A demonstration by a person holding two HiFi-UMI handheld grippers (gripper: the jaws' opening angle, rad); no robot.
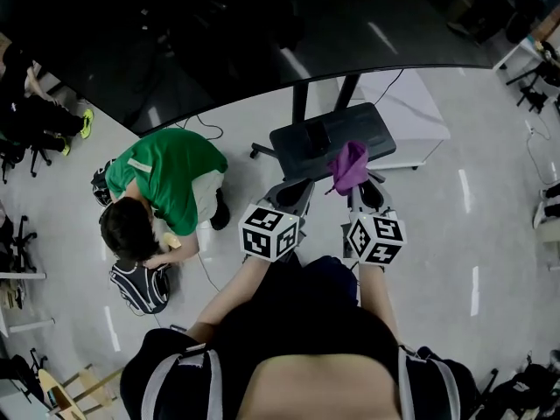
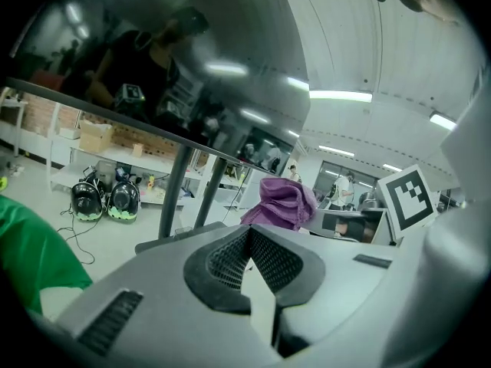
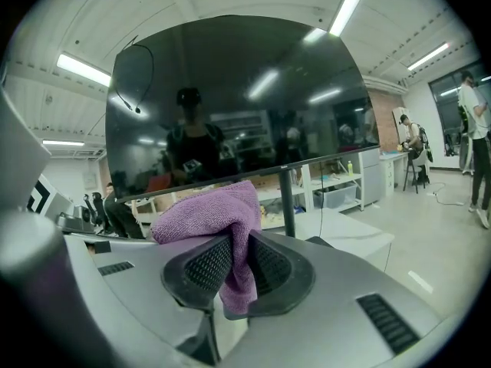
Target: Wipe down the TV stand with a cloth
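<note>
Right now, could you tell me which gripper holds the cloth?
The right gripper: the purple cloth is pinched between its jaws. The left gripper is shut on nothing.

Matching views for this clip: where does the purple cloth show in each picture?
Head view: purple cloth at centre, at the tip of the right gripper.
Left gripper view: cloth right of centre, beyond the jaws.
Right gripper view: cloth at centre, pinched between the jaws.
Shared landmark: the big dark TV screen, in the upper part of all three.
</note>
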